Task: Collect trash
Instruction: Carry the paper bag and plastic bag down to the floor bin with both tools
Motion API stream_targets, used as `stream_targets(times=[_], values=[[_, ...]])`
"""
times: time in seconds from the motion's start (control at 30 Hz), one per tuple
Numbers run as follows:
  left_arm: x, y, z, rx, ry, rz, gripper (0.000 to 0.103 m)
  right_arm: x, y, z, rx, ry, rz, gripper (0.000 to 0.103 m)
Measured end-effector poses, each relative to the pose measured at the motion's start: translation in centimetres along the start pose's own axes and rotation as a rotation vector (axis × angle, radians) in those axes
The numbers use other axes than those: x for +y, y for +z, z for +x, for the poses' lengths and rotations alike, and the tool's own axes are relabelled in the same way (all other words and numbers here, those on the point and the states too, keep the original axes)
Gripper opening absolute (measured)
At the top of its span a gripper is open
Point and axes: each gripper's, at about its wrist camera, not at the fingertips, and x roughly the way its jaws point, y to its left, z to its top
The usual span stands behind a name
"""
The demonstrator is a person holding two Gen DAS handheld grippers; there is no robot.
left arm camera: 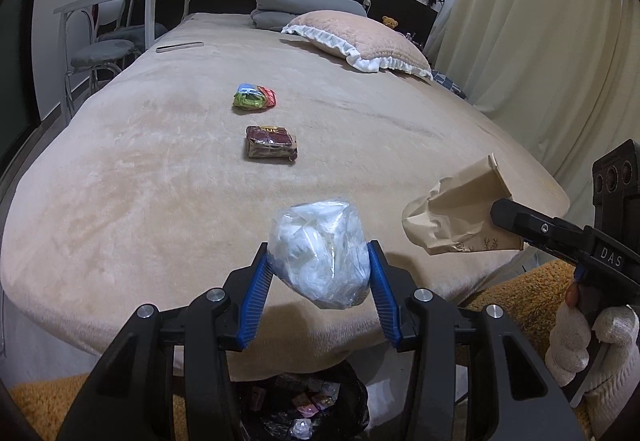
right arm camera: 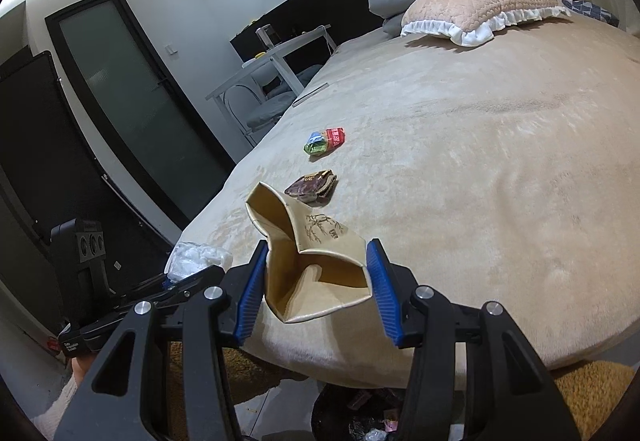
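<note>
My left gripper [left arm camera: 319, 261] is shut on a crumpled clear plastic bag [left arm camera: 320, 249] and holds it above the bed's near edge, over a black-lined trash bin [left arm camera: 304, 413]. My right gripper [right arm camera: 316, 273] is shut on a crushed brown paper cup [right arm camera: 312, 261]; the cup also shows in the left wrist view [left arm camera: 456, 217], to the right of the bag. The bag shows in the right wrist view [right arm camera: 196, 257] at the left. On the bed lie a dark red wrapper [left arm camera: 272, 143] [right arm camera: 312, 187] and, farther off, a colourful wrapper [left arm camera: 255, 96] [right arm camera: 325, 141].
The beige bed [left arm camera: 160, 169] fills both views, with a frilled pillow [left arm camera: 356, 37] and grey blanket [left arm camera: 296, 5] at the head. A white desk and chair [left arm camera: 116, 25] stand left of the bed. An orange rug [left arm camera: 520, 297] lies around the bin [right arm camera: 360, 417]. Curtains [left arm camera: 540, 41] hang at right.
</note>
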Motion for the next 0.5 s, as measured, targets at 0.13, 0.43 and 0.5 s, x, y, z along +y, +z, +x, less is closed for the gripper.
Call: stream_targets(times=[0.13,0.43,0.5], values=[[-0.9,-1.7,-0.7,0.009,-0.015,0.004,0.046,0.6,-2.0,-1.3,0.015,-0.006,-0.006,0.050],[-2.6,-4.8,-2.1,0.022,-0.030,0.026,0.046,1.0,-5.2,-3.1,0.021,-0.010,-0.003,0.050],[-2.8,-5.4,-2.3,0.030,-0.038,0.020,0.046,1.0,-5.7,-3.4,0.022,-0.008,0.003,0.050]])
